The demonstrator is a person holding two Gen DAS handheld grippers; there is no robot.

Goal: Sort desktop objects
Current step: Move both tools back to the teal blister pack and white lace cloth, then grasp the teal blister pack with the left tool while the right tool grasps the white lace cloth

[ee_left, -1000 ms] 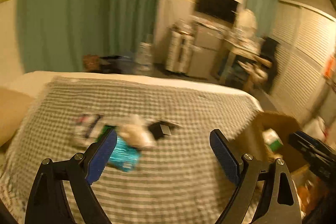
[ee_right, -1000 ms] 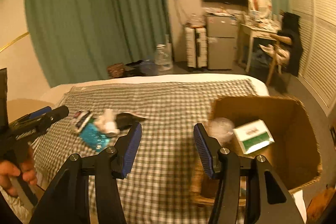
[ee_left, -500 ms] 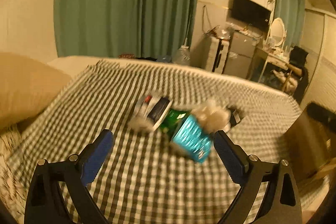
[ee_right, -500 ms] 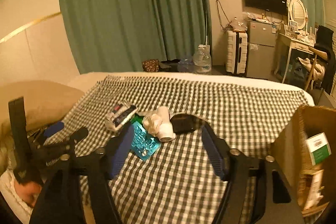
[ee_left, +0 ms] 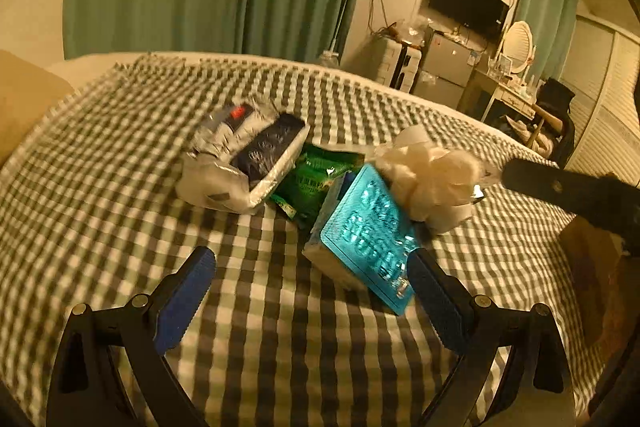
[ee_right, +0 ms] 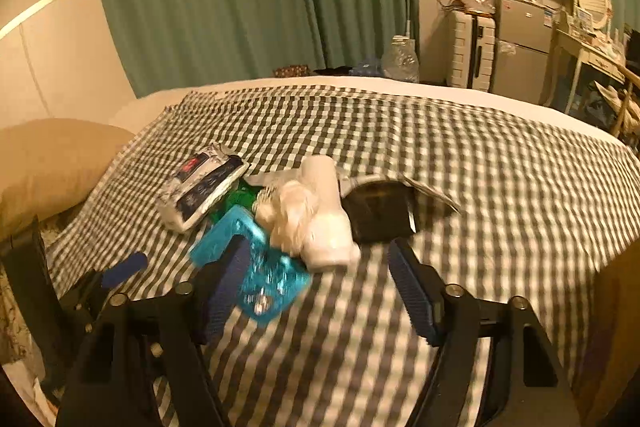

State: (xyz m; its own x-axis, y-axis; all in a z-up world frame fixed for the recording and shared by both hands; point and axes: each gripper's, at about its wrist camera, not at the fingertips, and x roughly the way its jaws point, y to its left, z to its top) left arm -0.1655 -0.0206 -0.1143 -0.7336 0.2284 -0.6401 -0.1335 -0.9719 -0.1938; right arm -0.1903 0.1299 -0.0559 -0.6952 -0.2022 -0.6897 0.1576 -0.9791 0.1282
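A small heap lies on the checked cloth: a white and dark wipes pack (ee_left: 244,163), a green packet (ee_left: 316,179), a teal blister pack (ee_left: 368,235) and a white plastic-wrapped bundle (ee_left: 432,179). My left gripper (ee_left: 312,291) is open, low over the cloth, just short of the teal pack; its right finger (ee_left: 436,303) is beside it. In the right wrist view the same heap shows: wipes pack (ee_right: 204,187), teal pack (ee_right: 260,263), white bundle (ee_right: 312,215), and a black case (ee_right: 380,211). My right gripper (ee_right: 316,287) is open, close before the bundle.
A tan pillow (ee_right: 52,163) lies at the bed's left. The cardboard box edge (ee_left: 592,267) is at the right. My left gripper shows at the lower left of the right wrist view (ee_right: 120,267). Green curtains, a fridge and a desk stand beyond the bed.
Both grippers have swung left from the cardboard box and closed in on the heap, which now fills the middle of both views. Both stay open.
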